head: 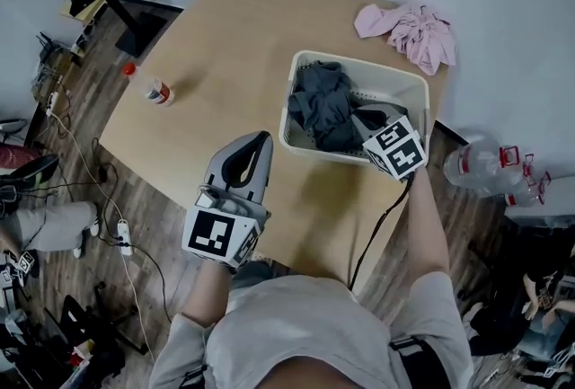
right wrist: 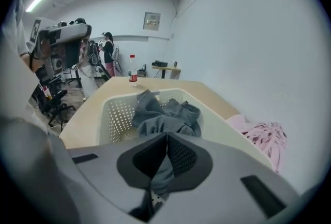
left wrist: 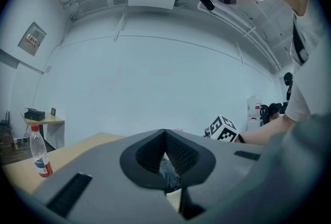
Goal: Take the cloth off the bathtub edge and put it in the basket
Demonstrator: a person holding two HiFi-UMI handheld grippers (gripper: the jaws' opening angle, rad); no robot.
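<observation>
While the dark grey cloth (head: 325, 104) lies heaped inside the white perforated basket (head: 359, 66) on the wooden table (head: 225, 37), the right gripper (head: 358, 119) hangs over the basket's 5 o'clock corner, clenched tip to tip with nothing pinched. At 7 o'clock of the basket, the left gripper (head: 263, 138) is likewise clenched and empty. A pink cloth (head: 409, 32) lies at 1 o'clock of the basket, and a red-capped bottle (head: 160, 92) at 9 o'clock.
</observation>
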